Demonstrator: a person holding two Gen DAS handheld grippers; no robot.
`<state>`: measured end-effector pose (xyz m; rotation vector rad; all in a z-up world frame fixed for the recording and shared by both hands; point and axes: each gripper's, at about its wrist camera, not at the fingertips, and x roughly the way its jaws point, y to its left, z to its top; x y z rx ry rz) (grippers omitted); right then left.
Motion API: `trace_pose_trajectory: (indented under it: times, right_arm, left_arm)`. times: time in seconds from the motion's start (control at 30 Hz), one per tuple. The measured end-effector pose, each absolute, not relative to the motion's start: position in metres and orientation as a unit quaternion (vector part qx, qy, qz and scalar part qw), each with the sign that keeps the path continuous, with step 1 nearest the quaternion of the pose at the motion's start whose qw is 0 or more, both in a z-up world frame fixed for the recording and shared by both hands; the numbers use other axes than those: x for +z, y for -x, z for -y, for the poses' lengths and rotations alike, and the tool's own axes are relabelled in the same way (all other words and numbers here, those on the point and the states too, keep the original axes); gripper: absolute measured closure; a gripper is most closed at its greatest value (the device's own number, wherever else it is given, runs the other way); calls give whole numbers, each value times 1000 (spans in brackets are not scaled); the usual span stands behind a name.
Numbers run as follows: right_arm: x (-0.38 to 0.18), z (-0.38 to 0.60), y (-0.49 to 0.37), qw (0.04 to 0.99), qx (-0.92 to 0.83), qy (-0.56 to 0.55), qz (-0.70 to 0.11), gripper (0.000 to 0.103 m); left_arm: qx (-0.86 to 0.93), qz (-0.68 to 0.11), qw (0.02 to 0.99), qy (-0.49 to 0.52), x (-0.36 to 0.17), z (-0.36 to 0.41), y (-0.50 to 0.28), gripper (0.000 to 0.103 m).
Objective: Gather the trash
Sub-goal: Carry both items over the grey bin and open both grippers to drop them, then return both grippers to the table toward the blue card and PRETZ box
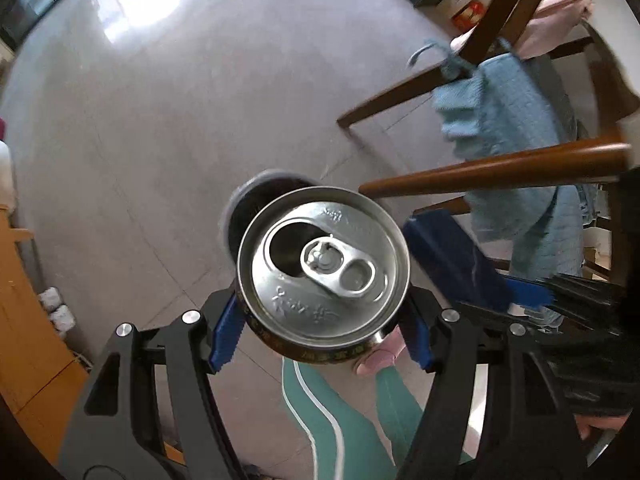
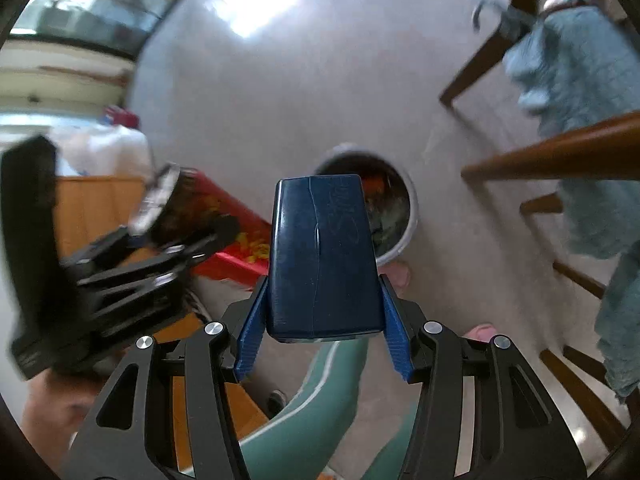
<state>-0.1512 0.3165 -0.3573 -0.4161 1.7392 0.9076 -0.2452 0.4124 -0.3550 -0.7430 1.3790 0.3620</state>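
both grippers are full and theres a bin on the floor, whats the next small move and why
Probably lower the right gripper with its blue box a little further over the bin before letting go: the box overlaps the open, part-filled bin but sits high above it.

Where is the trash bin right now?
In the right wrist view the trash bin stands on the floor at centre, just beyond the blue box in the right claw, left of the wooden chair.
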Motion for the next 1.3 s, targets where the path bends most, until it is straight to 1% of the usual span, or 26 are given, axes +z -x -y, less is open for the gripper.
trace_pose_trajectory:
  times: [0.17,0.23,0.33,0.47,0.5,0.57,0.6,0.63,0.67,0.77,0.87,0.9,0.93,1.0,1.03,1.07,1.13,1.17,1.2,1.23,1.27,1.3]
  right_arm:
    - [-457,-343,155,516,356,199,-753,50]
    - [-496,-348,152,511,340,205,-763,50]
    - [-544,-358,149,500,319,196,-781,50]
    - [-582,-362,146,486,316,182,-795,49]
    - [-589,-364,145,485,315,179,-796,43]
    - [-593,-363,144,481,299,175,-805,33]
    - [-592,-361,141,480,294,166,-810,28]
    - [-587,-359,139,483,293,158,-810,28]
    - [-580,-360,138,486,294,158,-807,28]
    - [-555,-361,135,496,308,164,-795,27]
    - [-507,-357,135,504,324,153,-786,27]
    - [-479,-353,135,510,336,141,-780,27]
    - [-466,-353,134,510,342,133,-778,27]
    - [-414,-344,140,512,364,118,-769,27]
    - [-389,-340,143,514,377,115,-762,27]
    - [-353,-333,149,517,397,111,-750,27]
    - [-302,-318,156,531,428,97,-725,27]
    - [-278,-306,158,543,441,92,-709,27]
    - [-242,-288,159,563,449,87,-688,27]
    - [-224,-276,158,575,453,78,-677,27]
    - [-204,-259,154,591,450,67,-666,27]
    - [-179,-236,149,614,441,52,-653,27]
  left_arm:
    - [166,-631,666,361,-448,-429,250,40]
    - [165,-644,648,370,-493,-435,251,40]
    - [159,-652,636,380,-536,-435,248,39]
    - [169,-650,634,383,-567,-436,245,38]
    - [169,-654,629,384,-574,-435,244,36]
    - [181,-661,618,386,-578,-438,245,25]
    - [187,-659,614,392,-578,-441,247,22]
    - [198,-658,609,397,-574,-442,249,19]
    - [203,-657,606,398,-569,-443,250,19]
    - [214,-648,615,395,-539,-447,264,17]
    - [216,-633,621,409,-497,-454,277,17]
    - [215,-629,624,411,-478,-455,281,17]
    - [214,-627,630,406,-459,-455,283,17]
    - [210,-613,653,391,-403,-451,287,15]
    - [211,-605,666,383,-373,-449,288,12]
    - [212,-597,677,375,-345,-448,287,12]
    - [207,-582,700,359,-295,-445,284,12]
    - [209,-579,708,346,-262,-442,277,12]
    - [205,-579,716,331,-234,-438,268,12]
    - [190,-573,735,308,-200,-429,252,12]
    - [175,-563,752,295,-179,-421,242,7]
    - [154,-548,773,280,-155,-410,230,7]
